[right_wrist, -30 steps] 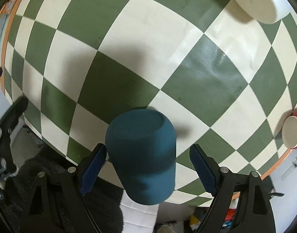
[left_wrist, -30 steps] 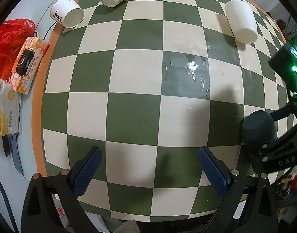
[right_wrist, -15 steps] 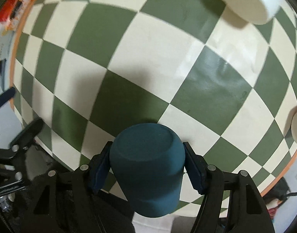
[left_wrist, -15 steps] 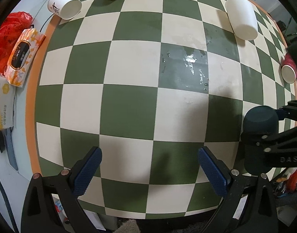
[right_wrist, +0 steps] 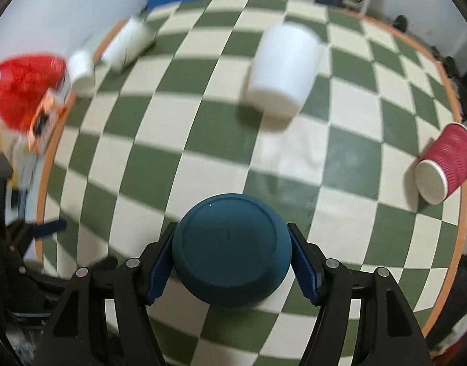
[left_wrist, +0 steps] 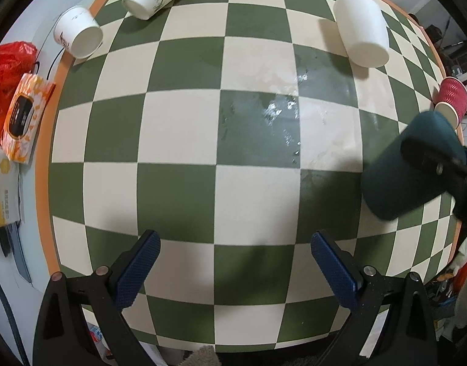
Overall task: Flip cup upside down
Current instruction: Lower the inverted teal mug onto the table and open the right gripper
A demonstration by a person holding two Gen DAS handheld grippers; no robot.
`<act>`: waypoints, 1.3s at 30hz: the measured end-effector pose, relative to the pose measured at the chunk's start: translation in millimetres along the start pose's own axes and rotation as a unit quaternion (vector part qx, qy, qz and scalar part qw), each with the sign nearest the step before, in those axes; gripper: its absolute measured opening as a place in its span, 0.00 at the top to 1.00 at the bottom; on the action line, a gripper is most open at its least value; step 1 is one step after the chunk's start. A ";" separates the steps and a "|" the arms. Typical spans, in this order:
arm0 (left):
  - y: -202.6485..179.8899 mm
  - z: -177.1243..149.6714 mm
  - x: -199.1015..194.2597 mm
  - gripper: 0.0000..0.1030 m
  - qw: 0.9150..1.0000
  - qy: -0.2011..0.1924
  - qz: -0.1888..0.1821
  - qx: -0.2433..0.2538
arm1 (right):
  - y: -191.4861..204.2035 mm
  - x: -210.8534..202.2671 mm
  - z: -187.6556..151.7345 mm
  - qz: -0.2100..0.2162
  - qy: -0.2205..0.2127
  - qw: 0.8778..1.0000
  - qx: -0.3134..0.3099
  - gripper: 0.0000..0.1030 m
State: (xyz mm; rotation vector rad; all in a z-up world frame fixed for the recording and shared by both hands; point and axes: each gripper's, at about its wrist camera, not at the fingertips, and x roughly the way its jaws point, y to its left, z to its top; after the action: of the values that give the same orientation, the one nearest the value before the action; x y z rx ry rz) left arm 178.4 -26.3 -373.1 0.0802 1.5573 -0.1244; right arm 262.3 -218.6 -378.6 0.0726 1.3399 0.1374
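Teal cup [right_wrist: 231, 250] gripped between the pads of the right gripper [right_wrist: 231, 257], lifted over the checkered table [left_wrist: 178, 128] near its right edge, base toward the camera. Left gripper [left_wrist: 235, 270] spread wide, holding nothing, above bare squares. White cup [left_wrist: 363, 35] and red cup [left_wrist: 451, 99] lie well apart.

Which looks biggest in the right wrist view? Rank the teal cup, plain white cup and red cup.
1. teal cup, largest, though it sits nearest the camera in the right gripper, which inflates it.
2. plain white cup.
3. red cup, smallest.
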 end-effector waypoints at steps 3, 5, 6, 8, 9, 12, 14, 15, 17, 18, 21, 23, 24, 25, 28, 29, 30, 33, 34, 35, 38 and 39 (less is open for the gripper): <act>-3.8 4.0 -0.3 0.02 1.000 -0.003 0.001 0.002 | -3.9 -0.4 2.5 -0.009 -0.050 0.998 0.021 0.31; -6.6 3.1 -0.4 0.02 1.000 -0.005 0.004 0.004 | -7.3 -1.1 3.9 -0.018 -0.075 0.997 0.031 0.31; -7.0 3.8 0.0 0.02 1.000 -0.006 0.004 0.004 | -10.1 -0.2 5.1 -0.021 -0.085 0.996 0.036 0.31; -8.5 7.6 0.8 0.02 1.000 -0.007 0.004 0.004 | -13.6 2.9 5.5 -0.024 -0.101 0.994 0.046 0.31; -11.1 18.1 0.6 0.02 1.000 -0.007 0.002 0.002 | -14.8 3.8 4.7 -0.024 -0.108 0.993 0.048 0.31; -11.5 26.7 2.3 0.02 1.000 -0.008 -0.002 -0.003 | -14.6 9.0 2.0 -0.030 -0.118 0.991 0.051 0.31; -8.5 31.0 3.4 0.02 1.000 -0.010 -0.006 -0.006 | -13.9 10.1 -0.3 -0.033 -0.121 0.991 0.053 0.31; -7.5 32.8 3.6 0.02 1.000 -0.011 -0.007 -0.008 | -12.9 10.4 -1.2 -0.033 -0.121 0.991 0.052 0.31; -6.3 35.3 3.3 0.02 1.000 -0.013 -0.007 -0.008 | -11.0 10.8 -3.4 -0.035 -0.122 0.991 0.048 0.31; -6.2 36.8 3.1 0.02 1.000 -0.014 -0.006 -0.007 | -10.8 10.9 -4.8 -0.036 -0.122 0.991 0.048 0.31; -10.5 37.0 2.6 0.02 1.000 -0.020 -0.010 -0.002 | -11.7 10.9 -10.3 -0.035 -0.119 0.991 0.050 0.31; -11.0 39.1 2.3 0.02 1.000 -0.022 -0.009 0.000 | -11.9 11.2 -13.4 -0.035 -0.116 0.991 0.049 0.31; -11.1 41.3 2.9 0.02 1.000 -0.022 -0.009 0.001 | -11.7 11.5 -14.7 -0.036 -0.114 0.992 0.048 0.31; -11.5 42.2 2.9 0.02 1.000 -0.023 -0.010 0.001 | -11.5 11.8 -15.5 -0.036 -0.112 0.992 0.048 0.31; -9.9 45.5 2.2 0.02 1.000 -0.025 -0.010 0.004 | -11.7 13.4 -16.5 -0.032 -0.099 0.993 0.048 0.30; -10.1 45.9 1.8 0.02 1.000 -0.026 -0.009 0.005 | -11.5 13.7 -16.7 -0.032 -0.096 0.994 0.048 0.30; -10.2 46.6 0.9 0.02 1.000 -0.027 -0.009 0.006 | -11.0 13.9 -17.1 -0.033 -0.092 0.994 0.048 0.30; -9.1 45.9 -1.5 0.02 0.999 -0.032 -0.002 0.008 | -11.7 13.6 -18.7 -0.031 -0.081 0.995 0.053 0.23; -8.5 46.1 -3.9 0.02 0.999 -0.034 -0.003 0.008 | -12.6 12.7 -19.3 -0.031 -0.077 0.995 0.058 0.17; -7.6 46.3 -7.2 0.02 0.999 -0.037 -0.001 0.008 | -13.7 10.5 -20.5 -0.030 -0.074 0.995 0.066 0.13; -10.5 38.7 -20.1 0.02 0.999 -0.052 0.008 0.009 | -13.8 -4.0 -25.1 -0.048 -0.078 0.993 0.077 0.12; -10.1 37.8 -25.6 0.02 0.998 -0.058 0.011 0.008 | -12.1 -12.4 -27.0 -0.058 -0.086 0.992 0.074 0.12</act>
State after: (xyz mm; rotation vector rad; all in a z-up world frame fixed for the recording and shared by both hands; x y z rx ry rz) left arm 214.4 -40.5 -346.8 0.1019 1.4399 -0.1221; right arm 233.9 -233.0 -374.4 0.1284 1.1765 -0.0655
